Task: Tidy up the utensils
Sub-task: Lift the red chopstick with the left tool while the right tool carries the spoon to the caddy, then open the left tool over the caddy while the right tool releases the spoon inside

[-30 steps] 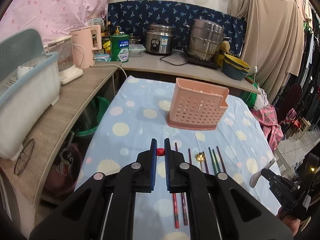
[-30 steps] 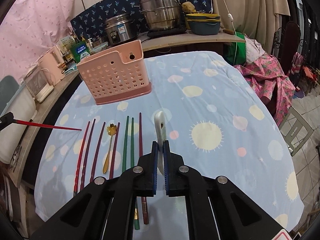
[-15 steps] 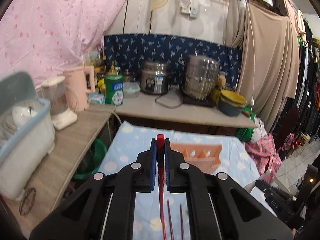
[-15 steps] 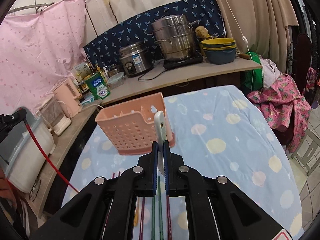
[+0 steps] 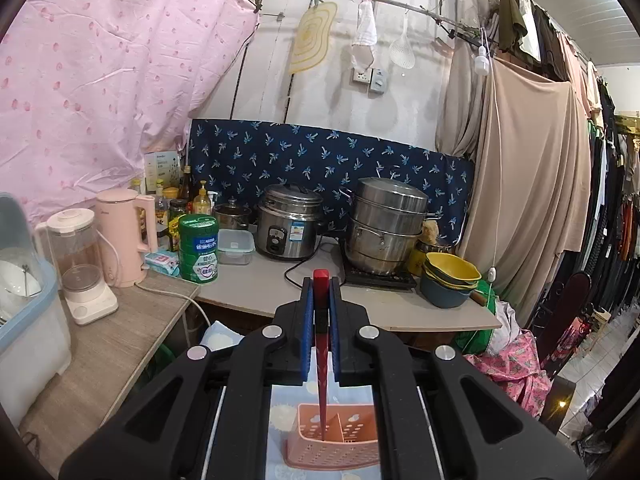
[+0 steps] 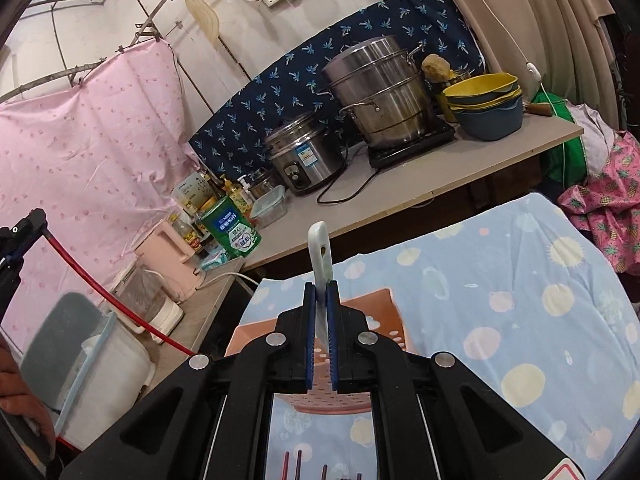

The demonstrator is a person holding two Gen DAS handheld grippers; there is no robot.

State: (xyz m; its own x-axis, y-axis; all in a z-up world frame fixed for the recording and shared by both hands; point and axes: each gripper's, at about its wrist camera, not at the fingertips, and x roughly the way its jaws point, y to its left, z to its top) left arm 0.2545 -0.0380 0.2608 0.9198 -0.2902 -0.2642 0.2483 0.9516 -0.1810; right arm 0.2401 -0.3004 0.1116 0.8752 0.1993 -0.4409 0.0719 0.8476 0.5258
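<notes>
My left gripper (image 5: 320, 292) is shut on a red chopstick (image 5: 321, 360) held upright; its tip hangs over or just inside a compartment of the pink perforated utensil holder (image 5: 340, 440) on the blue dotted tablecloth. My right gripper (image 6: 320, 300) is shut on a pale blue-white handled utensil (image 6: 320, 252), handle end up, above the same holder (image 6: 384, 312). The red chopstick (image 6: 120, 312) and the left gripper (image 6: 16, 240) show at the left of the right wrist view. Ends of several chopsticks (image 6: 298, 464) lie on the cloth below.
A counter (image 5: 260, 284) behind the table carries a rice cooker (image 5: 288, 224), steamer pot (image 5: 384, 224), stacked bowls (image 5: 450, 280), green tin (image 5: 198, 248), pink kettle (image 5: 122, 236) and blender (image 5: 80, 272). A dish rack (image 5: 24, 320) stands at left. Clothes hang at right.
Both grippers have risen and tilted up, so the views swung from the table to the wall. The left gripper carried the red chopstick over the pink holder; the right moved closer above it.
</notes>
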